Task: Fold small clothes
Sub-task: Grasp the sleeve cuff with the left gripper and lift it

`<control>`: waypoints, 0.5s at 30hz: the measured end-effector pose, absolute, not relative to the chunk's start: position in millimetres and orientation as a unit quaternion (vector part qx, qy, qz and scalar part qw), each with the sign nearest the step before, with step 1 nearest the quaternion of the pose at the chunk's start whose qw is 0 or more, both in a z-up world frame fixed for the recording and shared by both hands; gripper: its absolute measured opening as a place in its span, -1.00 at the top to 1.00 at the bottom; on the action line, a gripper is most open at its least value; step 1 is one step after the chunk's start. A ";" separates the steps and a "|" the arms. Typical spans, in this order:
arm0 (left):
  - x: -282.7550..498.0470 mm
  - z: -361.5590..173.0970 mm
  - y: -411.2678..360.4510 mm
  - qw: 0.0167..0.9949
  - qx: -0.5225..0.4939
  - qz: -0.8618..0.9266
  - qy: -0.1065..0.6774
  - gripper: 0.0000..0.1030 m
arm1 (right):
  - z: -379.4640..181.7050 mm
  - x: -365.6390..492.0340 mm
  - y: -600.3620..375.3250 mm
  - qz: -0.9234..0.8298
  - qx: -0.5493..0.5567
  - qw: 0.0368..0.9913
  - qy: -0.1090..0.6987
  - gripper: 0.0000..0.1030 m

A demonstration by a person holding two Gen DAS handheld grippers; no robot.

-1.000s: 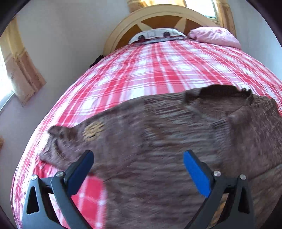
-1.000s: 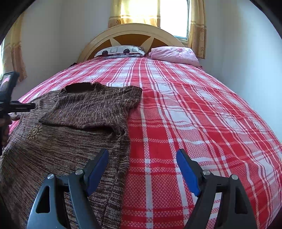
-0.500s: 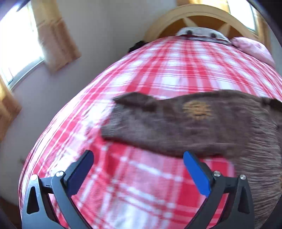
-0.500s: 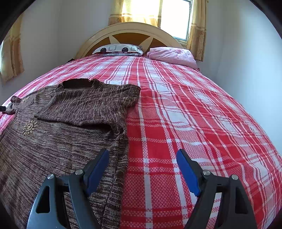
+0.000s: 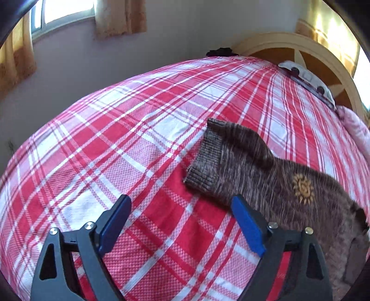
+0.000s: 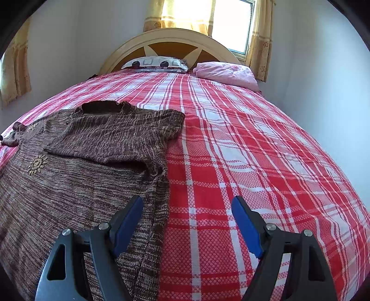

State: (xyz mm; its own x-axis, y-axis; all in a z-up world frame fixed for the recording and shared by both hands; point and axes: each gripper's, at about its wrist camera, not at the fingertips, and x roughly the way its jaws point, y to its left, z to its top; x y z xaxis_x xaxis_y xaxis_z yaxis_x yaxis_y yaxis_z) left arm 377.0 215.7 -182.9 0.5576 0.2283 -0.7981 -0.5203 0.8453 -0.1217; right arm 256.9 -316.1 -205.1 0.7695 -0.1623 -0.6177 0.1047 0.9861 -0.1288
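Observation:
A brown knitted sweater (image 6: 92, 162) lies flat on the red plaid bed sheet (image 6: 242, 150), with one sleeve folded across its chest. Its other sleeve stretches out sideways, ending in a ribbed cuff (image 5: 203, 159) near a yellow sun embroidery (image 5: 303, 187). My left gripper (image 5: 180, 200) hovers just short of that cuff. Its jaws are closing with only bare sheet between them, and the right finger (image 5: 247, 227) sits at the sleeve's lower edge. My right gripper (image 6: 187, 203) stands open and empty over the sweater's side hem, one finger above the knit and one above the sheet.
A curved wooden headboard (image 6: 171, 44) closes the far end, with a patterned pillow (image 6: 155, 63) and a pink pillow (image 6: 226, 71) in front of it. Walls run close along both sides of the bed. Curtained windows (image 5: 64, 9) are set in them.
The left gripper has swung from above the sweater's body out to the end of the outstretched sleeve, rolling as it went, and its jaws have narrowed a little. The right gripper has stayed put.

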 end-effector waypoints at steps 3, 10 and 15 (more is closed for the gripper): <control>385.0 -185.3 219.4 0.861 -0.198 0.212 0.418 -0.66 | -205.1 257.4 -315.6 -0.071 -0.044 0.940 0.332 -0.54; 399.7 -193.8 219.6 0.851 -0.231 0.211 0.421 -0.45 | -206.2 258.3 -314.1 -0.070 -0.049 0.939 0.334 -0.54; 408.2 -194.8 220.5 0.854 -0.241 0.208 0.410 0.13 | -207.2 258.8 -312.1 -0.070 -0.054 0.938 0.336 -0.54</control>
State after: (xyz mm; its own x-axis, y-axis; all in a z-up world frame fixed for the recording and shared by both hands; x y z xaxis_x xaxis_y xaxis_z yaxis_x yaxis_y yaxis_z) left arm 408.2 220.5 -194.8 0.5763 0.1578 -0.8018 -0.5542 0.7966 -0.2415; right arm 258.8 -312.1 -207.2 0.7645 -0.1667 -0.6226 0.0945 0.9845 -0.1476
